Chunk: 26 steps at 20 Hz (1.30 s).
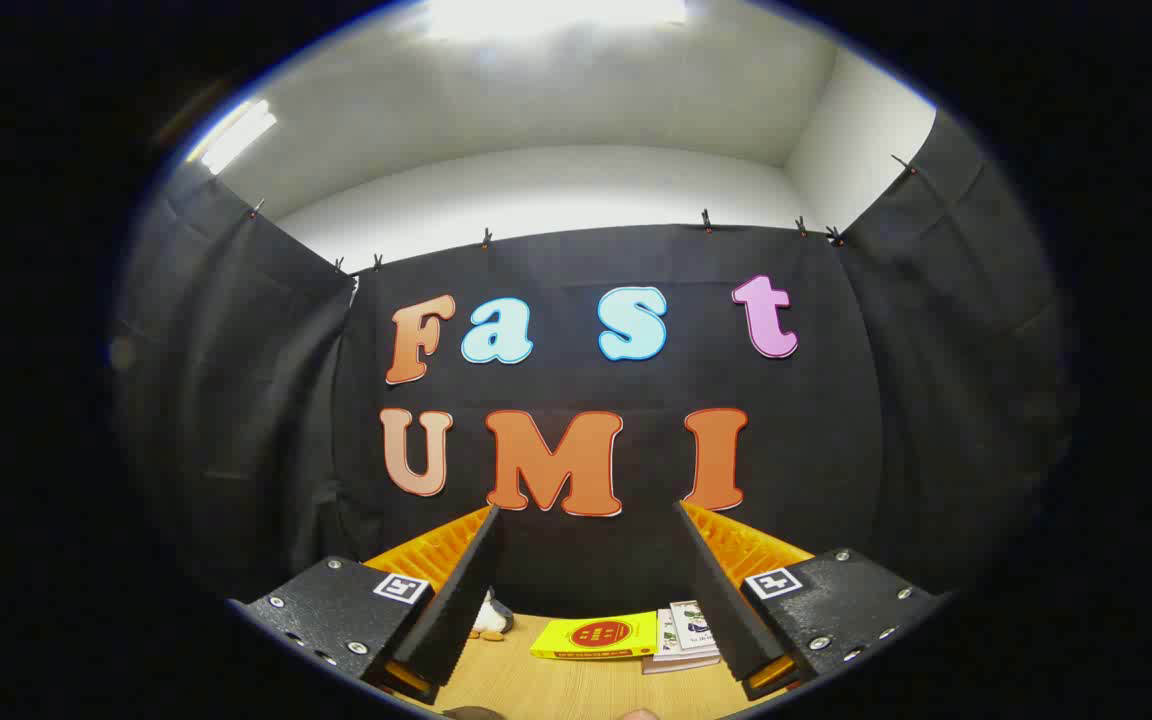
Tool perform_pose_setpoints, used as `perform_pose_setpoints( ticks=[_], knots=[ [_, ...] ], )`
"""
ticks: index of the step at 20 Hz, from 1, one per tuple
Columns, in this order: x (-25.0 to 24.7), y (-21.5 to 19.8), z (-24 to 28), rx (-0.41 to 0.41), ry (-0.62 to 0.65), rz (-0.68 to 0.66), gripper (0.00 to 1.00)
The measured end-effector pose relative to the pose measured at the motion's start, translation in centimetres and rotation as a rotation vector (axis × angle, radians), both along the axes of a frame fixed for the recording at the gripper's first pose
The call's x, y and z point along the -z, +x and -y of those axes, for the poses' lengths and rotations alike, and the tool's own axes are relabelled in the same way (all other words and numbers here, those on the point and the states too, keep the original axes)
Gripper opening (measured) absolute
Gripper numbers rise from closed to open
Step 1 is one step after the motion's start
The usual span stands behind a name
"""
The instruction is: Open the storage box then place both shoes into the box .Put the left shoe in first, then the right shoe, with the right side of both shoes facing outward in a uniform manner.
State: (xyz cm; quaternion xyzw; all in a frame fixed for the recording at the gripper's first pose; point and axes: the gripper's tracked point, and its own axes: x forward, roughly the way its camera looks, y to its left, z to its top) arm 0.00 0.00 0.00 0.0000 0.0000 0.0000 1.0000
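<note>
While the gripper (586, 590) is tilted up toward the booth's back wall, its two fingers stand wide apart with nothing between them but open air and a strip of wooden table (556, 685). One finger (456, 600) sits on the left and the other finger (726, 600) on the right, each carrying one small square marker on its mount.

Beyond the fingers, far on the table and close to the black cloth wall (836, 450), lie a few things. One yellow book (596, 636) with a red round mark on its cover lies flat between the two fingers. Just to the right of it sits a small stack of what look like two white booklets (686, 632), partly hidden behind the right finger. To the left, beside the left finger, one small soft toy (489, 620) in white and grey peeks out, too hidden to tell more.

Two ceiling lights can be counted: one bright panel (556, 15) overhead and one strip light (236, 135) up on the left.

At the near edge of the table two small rounded shapes show, too cut off to identify. No storage box or shoe can be made out from this angle.
</note>
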Motion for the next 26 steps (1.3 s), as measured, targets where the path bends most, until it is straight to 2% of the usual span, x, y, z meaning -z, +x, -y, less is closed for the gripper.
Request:
perform_pose_setpoints(
  ticks=[9, 14, 19, 26],
  knots=[
    [0.0, -0.3, 0.4, 0.004, 0.0, -0.006, 0.99],
    [-0.4, -2.1, 3.2, 0.003, 0.002, -0.005, 0.99],
    [1.9, -1.9, 2.4, -0.045, 0.045, -0.065, 0.99],
    [7.3, -2.5, -1.0, -0.163, 0.128, -0.212, 0.99]
  ],
)
